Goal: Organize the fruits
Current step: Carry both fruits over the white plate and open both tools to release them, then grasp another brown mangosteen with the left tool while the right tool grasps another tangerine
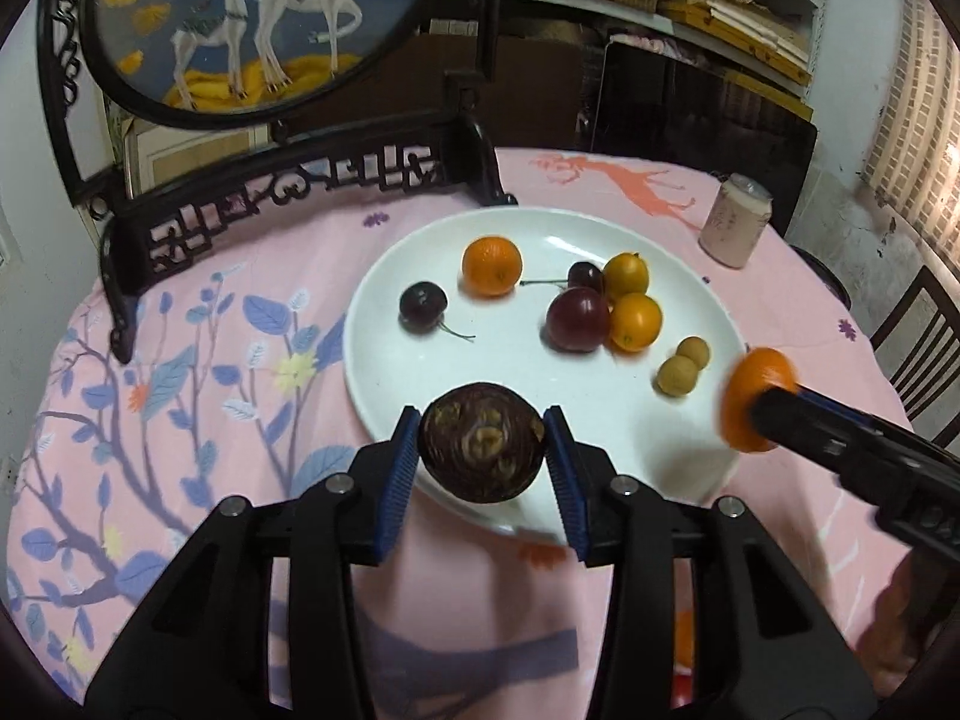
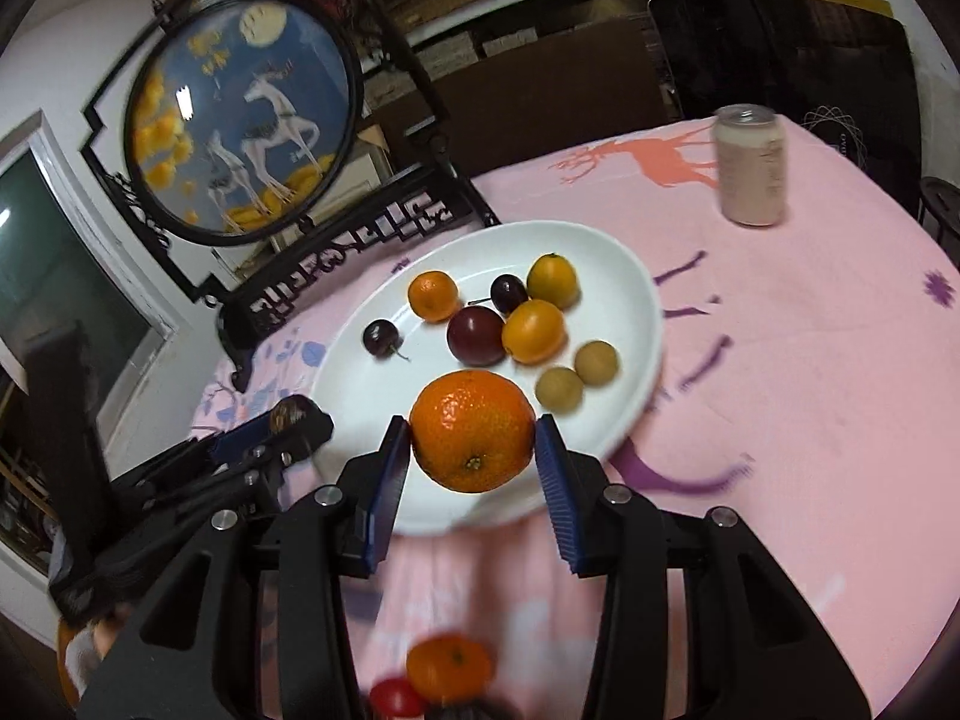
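The left gripper [image 1: 483,450] is closed on a dark brown, round water chestnut [image 1: 482,443], its blue pads pressing both sides, held over the near rim of a wide white ceramic plate [image 1: 396,372]. The right gripper [image 2: 474,447] clamps a large round orange mandarin [image 2: 473,429] between its blue pads, also above the plate's near edge.

On the plate lie a small orange tangerine [image 1: 491,266], a dark red cherry with a stem [image 1: 423,306], a second dark cherry [image 1: 585,276], a round maroon plum [image 1: 577,319], two yellow-orange kumquats [image 1: 635,321] touching the plum, and two small tan longans [image 1: 677,376] side by side near the right rim.

The plate sits on a pink patterned cloth covering the surface [image 1: 210,372]. A pale pink drink can [image 1: 735,219] stands upright well beyond the plate. Behind the plate stands a black carved wooden screen with a round deer painting [image 1: 252,24]. In the right wrist view, another orange fruit [image 2: 449,665] and a small red fruit [image 2: 396,697], both blurred, lie on the surface below the gripper.
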Motion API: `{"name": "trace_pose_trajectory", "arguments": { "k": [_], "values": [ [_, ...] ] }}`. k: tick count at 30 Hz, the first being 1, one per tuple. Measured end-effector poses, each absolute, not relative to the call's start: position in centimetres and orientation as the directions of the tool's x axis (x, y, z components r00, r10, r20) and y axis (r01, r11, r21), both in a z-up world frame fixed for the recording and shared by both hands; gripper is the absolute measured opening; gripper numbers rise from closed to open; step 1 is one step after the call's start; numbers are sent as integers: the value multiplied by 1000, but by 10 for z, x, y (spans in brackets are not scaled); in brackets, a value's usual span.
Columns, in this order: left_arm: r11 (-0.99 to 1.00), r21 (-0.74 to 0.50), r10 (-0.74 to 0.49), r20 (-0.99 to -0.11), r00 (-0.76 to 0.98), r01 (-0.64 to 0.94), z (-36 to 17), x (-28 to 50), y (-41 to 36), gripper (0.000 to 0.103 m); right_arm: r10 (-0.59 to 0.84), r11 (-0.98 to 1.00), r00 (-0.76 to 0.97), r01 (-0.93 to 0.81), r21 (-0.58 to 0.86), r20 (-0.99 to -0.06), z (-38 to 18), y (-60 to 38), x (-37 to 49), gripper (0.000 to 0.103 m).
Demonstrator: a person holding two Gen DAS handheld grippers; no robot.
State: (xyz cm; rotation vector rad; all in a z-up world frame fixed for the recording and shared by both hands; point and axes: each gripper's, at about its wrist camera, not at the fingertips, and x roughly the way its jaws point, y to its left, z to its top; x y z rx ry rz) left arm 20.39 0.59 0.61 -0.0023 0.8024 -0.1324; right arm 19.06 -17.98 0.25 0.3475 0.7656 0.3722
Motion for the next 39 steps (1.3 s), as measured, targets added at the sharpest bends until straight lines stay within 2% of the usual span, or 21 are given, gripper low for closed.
{"name": "trace_pose_trajectory", "arguments": {
  "k": [3, 6, 9, 13, 17, 22, 28, 34, 39],
  "values": [
    [995, -23, -86, -726, 683, 101, -6, 209, 7, 59, 449, 880, 635, -195, 432, -629, -12, -171, 208, 46],
    [993, -42, -107, -729, 676, 111, -8, 209, 9, 59, 444, 883, 647, -199, 425, -620, -12, -177, 204, 61],
    [992, -43, -113, -719, 686, 118, -5, 201, 10, 62, 445, 882, 672, -212, 421, -593, -3, -185, 191, 61],
    [994, -19, -89, -697, 712, 105, -2, 178, 12, 74, 440, 884, 688, -220, 413, -576, 5, -193, 171, 61],
    [995, -43, -97, -717, 691, 95, -10, 158, 21, 75, 450, 881, 678, -230, 414, -581, 0, -199, 142, 61],
    [993, -11, -90, -729, 678, 120, -17, 124, 23, 75, 433, 891, 677, -224, 395, -595, -11, -209, 110, 61],
    [975, 16, -149, -698, 701, 223, -13, 74, 14, 83, 422, 886, 685, -173, 430, -594, -18, -227, 99, 61],
    [934, 86, -181, -723, 666, 347, -26, 58, -9, 83, 411, 883, 684, -135, 449, -603, -22, -237, 103, 61],
    [917, 113, -181, -738, 650, 383, -33, 57, -17, 83, 409, 883, 676, -125, 452, -612, -24, -238, 105, 61]
  ]
}}
